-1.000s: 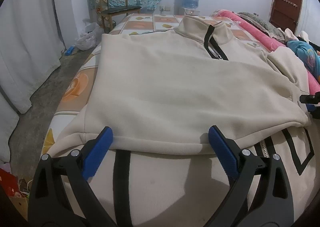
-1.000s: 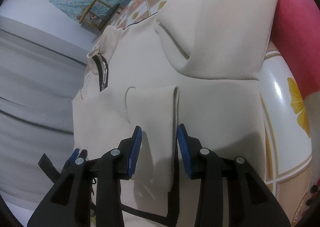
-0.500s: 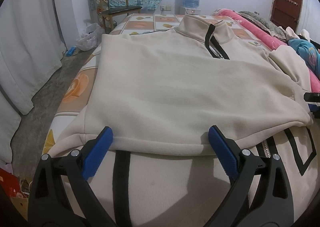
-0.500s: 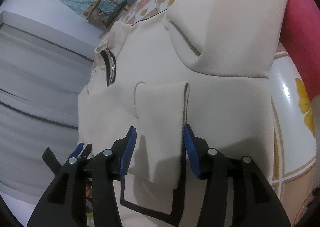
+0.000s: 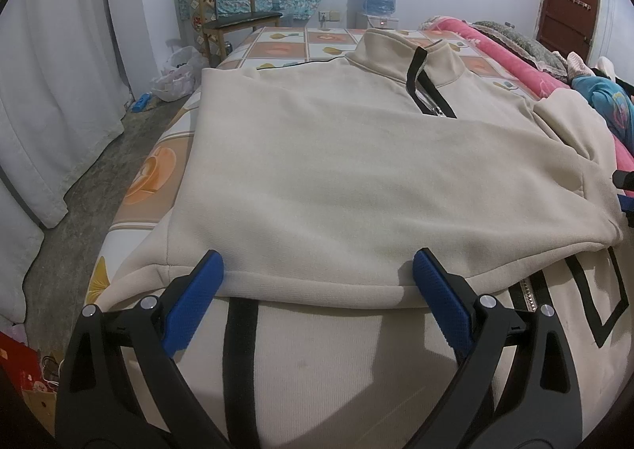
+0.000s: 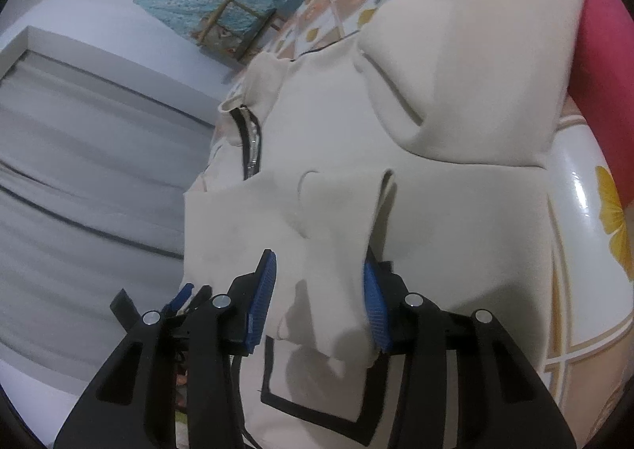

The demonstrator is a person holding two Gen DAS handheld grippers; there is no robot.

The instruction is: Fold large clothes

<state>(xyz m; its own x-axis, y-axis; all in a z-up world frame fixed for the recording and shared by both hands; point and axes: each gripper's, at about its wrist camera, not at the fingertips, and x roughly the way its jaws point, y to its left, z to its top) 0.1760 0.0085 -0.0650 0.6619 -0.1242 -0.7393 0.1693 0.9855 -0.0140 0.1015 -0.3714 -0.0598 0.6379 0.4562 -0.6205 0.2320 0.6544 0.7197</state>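
A cream zip-neck sweatshirt (image 5: 356, 171) lies spread on the bed, collar and black zip (image 5: 426, 92) at the far end. One sleeve is folded across its body, and the cuff (image 6: 337, 251) ends at the right. My left gripper (image 5: 317, 262) is wide open at the near edge of that folded sleeve, its pads resting apart on the cloth. My right gripper (image 6: 318, 259) has the cuff between its jaws, which are closing; a gap still shows at the left pad. It shows at the right edge (image 5: 624, 191) of the left wrist view.
The bed (image 5: 277, 48) has a tile-patterned sheet. A rolled pink blanket (image 5: 515, 64) and loose clothes (image 5: 606, 100) lie along its right side. On the left are bare floor (image 5: 79, 191), white curtains (image 5: 51, 92), a plastic bag (image 5: 178, 68) and a wooden chair (image 5: 237, 19).
The right gripper's jaws have spread wider around the cuff than a second ago, then narrowed slightly, and its view has tilted. The left gripper and the sweatshirt have stayed put.
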